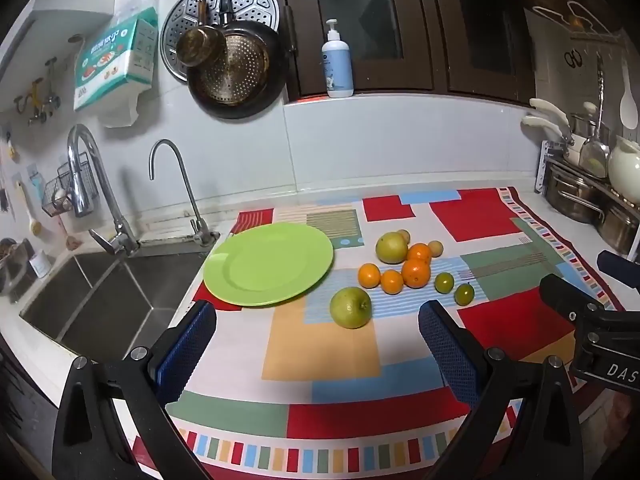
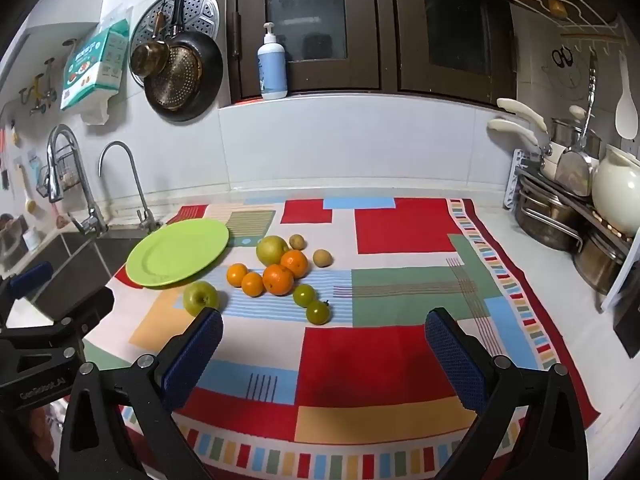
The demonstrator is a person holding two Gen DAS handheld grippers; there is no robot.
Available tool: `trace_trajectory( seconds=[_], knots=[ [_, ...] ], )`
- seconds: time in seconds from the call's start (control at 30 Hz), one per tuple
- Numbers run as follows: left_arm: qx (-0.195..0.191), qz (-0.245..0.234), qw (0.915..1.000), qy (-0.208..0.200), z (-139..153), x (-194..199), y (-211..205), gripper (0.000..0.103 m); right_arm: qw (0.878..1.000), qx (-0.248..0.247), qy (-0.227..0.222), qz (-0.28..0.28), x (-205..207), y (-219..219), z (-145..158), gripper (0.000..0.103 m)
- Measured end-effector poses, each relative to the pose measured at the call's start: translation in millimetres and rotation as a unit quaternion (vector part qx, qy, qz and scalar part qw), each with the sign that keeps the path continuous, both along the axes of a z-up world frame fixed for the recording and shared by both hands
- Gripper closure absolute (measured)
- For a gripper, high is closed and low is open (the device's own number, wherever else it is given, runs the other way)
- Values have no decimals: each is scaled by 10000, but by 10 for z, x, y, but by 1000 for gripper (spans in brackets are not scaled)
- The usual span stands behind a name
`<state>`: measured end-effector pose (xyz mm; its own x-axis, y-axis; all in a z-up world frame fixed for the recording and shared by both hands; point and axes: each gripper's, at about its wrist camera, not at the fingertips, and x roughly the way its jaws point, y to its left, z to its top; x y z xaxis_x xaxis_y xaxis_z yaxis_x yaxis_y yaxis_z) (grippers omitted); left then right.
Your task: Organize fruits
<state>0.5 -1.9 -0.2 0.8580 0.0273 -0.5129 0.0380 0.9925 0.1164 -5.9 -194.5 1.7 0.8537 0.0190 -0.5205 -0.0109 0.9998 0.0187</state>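
A green plate [image 1: 268, 264] [image 2: 178, 254] lies empty on the patterned cloth beside the sink. To its right sits a cluster of fruit: a green apple [image 1: 351, 307] [image 2: 201, 297] nearest me, a larger yellow-green fruit [image 1: 392, 247] [image 2: 272, 250], several oranges [image 1: 416, 273] [image 2: 278, 279], two small green fruits [image 1: 464, 294] [image 2: 318, 312] and two small tan ones [image 2: 322, 258]. My left gripper [image 1: 316, 344] hovers wide open short of the apple, holding nothing. My right gripper [image 2: 324, 350] is also wide open over the cloth, right of the fruit, with nothing in it.
A steel sink [image 1: 96, 300] with two taps [image 1: 86, 176] lies left of the plate. Pots and a white kettle fill a rack [image 2: 580, 216] at the right. A soap bottle [image 1: 337, 62] stands on the window ledge. Pans hang on the wall.
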Motion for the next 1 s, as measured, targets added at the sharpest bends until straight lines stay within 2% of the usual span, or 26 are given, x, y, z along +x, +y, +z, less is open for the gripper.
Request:
trace_trajectory(
  seconds=[0.13, 0.2, 0.43, 1.0],
  knots=[
    [-78, 32, 9999, 59, -12, 34, 20, 0, 10000, 4, -13, -6, -7, -2, 9, 0],
    [-98, 46, 9999, -79, 42, -38, 29, 0, 10000, -9, -34, 3, -14, 3, 16, 0],
    [-178, 36, 9998, -108, 48, -63, 51, 0, 10000, 4, -58, 20, 0, -2, 63, 1],
    [-185, 33, 9996, -211, 97, -96, 29, 0, 9998, -38, -190, 49, -51, 8, 86, 1]
  ],
)
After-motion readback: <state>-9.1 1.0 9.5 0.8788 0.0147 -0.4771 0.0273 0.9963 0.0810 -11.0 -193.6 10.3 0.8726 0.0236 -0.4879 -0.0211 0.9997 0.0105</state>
